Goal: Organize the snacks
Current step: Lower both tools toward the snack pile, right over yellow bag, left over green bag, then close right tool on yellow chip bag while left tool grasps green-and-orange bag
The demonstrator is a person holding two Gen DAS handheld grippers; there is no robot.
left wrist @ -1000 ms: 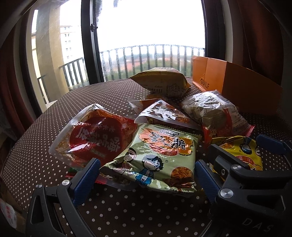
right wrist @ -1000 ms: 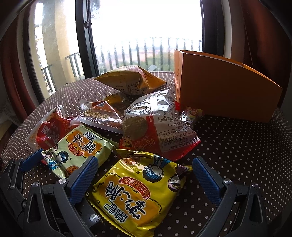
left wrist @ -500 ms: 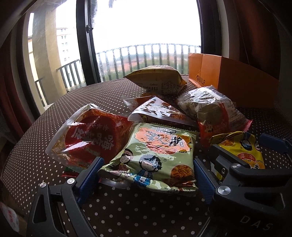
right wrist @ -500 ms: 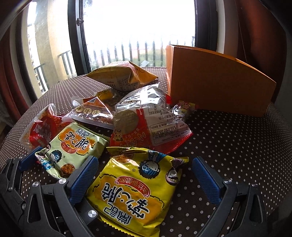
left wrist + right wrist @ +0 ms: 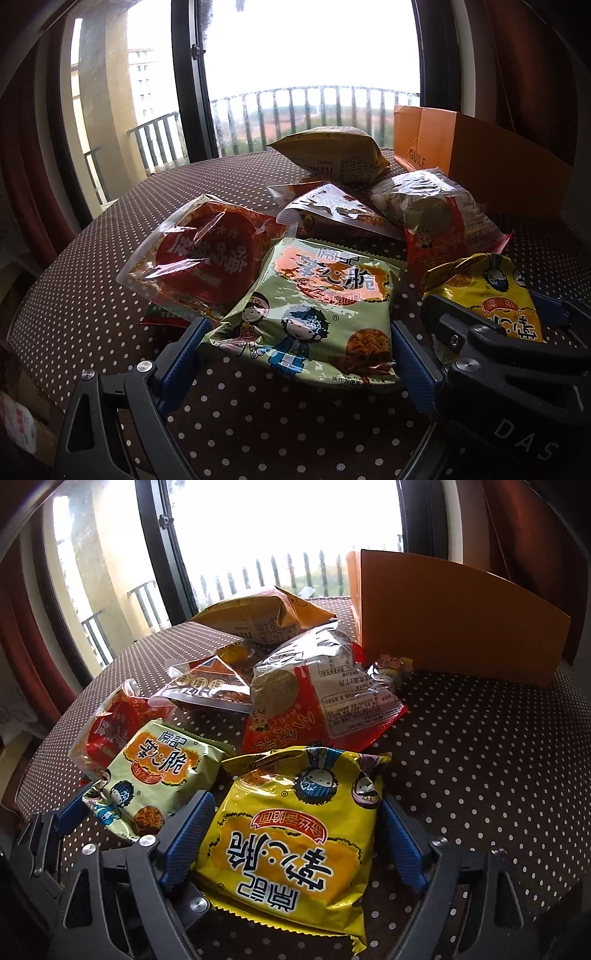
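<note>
A green noodle packet (image 5: 306, 306) lies on the dotted table, and my left gripper (image 5: 295, 328) has a blue pad against each of its side edges. Just to its right lies a yellow noodle packet (image 5: 295, 834). My right gripper (image 5: 295, 801) straddles that packet; its jaws are closing and the pads meet the packet's sides. The green noodle packet (image 5: 155, 771) and the left gripper's fingers (image 5: 70, 812) also show at the left of the right wrist view. An orange cardboard box (image 5: 454, 620) stands open at the back right.
Behind the two packets lie a red round-label packet (image 5: 199, 258), a clear triangular pouch (image 5: 332, 214), a red-and-clear bag (image 5: 321, 698), a yellow chip bag (image 5: 332, 155) and a small sweet (image 5: 391, 664). The brown dotted tablecloth (image 5: 498, 757) stretches right. A window is beyond.
Both grippers' jaws have come in onto their packets, the left onto the green one, the right onto the yellow one. Both packets now sit deeper between the fingers.
</note>
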